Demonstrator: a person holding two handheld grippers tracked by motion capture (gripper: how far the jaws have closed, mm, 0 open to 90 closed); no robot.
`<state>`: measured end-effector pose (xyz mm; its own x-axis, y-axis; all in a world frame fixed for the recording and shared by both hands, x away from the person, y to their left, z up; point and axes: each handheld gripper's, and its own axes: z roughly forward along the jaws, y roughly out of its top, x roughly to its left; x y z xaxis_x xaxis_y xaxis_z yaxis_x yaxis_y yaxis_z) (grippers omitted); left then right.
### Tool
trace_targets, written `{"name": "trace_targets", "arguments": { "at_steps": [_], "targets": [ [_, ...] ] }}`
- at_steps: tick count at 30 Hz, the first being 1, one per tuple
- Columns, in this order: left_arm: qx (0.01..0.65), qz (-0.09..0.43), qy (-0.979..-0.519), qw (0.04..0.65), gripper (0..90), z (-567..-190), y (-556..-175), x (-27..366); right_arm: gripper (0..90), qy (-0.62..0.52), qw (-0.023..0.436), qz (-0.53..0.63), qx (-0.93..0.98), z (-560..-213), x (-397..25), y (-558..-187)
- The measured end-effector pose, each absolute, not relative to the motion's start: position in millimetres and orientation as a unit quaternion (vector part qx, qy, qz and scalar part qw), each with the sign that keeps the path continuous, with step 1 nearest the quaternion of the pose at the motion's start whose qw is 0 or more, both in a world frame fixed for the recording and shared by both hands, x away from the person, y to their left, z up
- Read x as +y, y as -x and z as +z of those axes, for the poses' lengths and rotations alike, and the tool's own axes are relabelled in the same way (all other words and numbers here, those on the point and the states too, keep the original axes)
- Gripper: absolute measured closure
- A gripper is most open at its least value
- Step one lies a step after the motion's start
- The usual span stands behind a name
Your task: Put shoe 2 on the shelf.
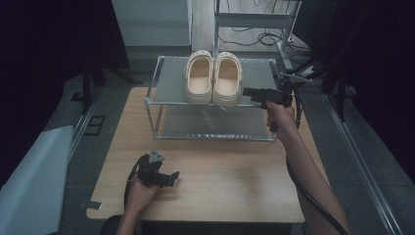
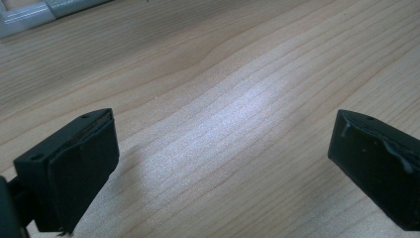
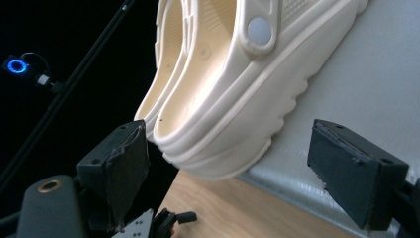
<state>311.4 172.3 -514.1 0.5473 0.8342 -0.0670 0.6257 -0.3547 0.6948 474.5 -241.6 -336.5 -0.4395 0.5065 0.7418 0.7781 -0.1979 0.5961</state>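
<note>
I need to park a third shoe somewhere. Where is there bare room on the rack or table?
Top shelf: bare left of the cream clogs; the right strip is crowded by the open right gripper. The lower shelf looks bare. The table is free in front of the rack, right of the open left gripper.

Left claw (image 1: 172, 175) lies low at the near left, held by the left hand (image 1: 139, 192) with the forearm entering from the bottom edge; its jaws stand wide apart with nothing between them (confirmed in the left gripper view). Right claw (image 1: 247, 91) is raised and extended forward on an outstretched right arm, gripped by the right hand (image 1: 279, 117), pointing toward the person's left. Its jaws are likewise spread wide and grip nothing, the cable trailing back along the forearm.
</note>
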Motion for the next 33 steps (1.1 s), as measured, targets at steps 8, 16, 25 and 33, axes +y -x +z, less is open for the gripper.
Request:
{"name": "trace_targets", "arguments": {
  "at_steps": [8, 16, 25, 33],
  "targets": [
    [0.452, 0.150, -0.809, 0.346, 0.0, -514.0, -311.3, 172.3, 15.2, 0.502, 0.131, -0.575, -0.633, -339.6, -249.9, -459.8],
    [0.455, 0.147, -0.807, 0.347, 0.0, -513.9, -311.3, 173.0, 15.0, 0.493, 0.135, -0.569, -0.645, -344.3, -257.3, -443.3],
    [0.455, 0.147, -0.807, 0.347, 0.0, -514.1, -310.9, 172.8, 15.0, 0.487, 0.148, -0.564, -0.650, -359.7, -270.1, -425.7],
    [0.456, 0.147, -0.807, 0.345, 0.0, -514.1, -310.6, 173.1, 15.1, 0.491, 0.148, -0.558, -0.653, -373.9, -282.2, -411.9]
  ]
}}
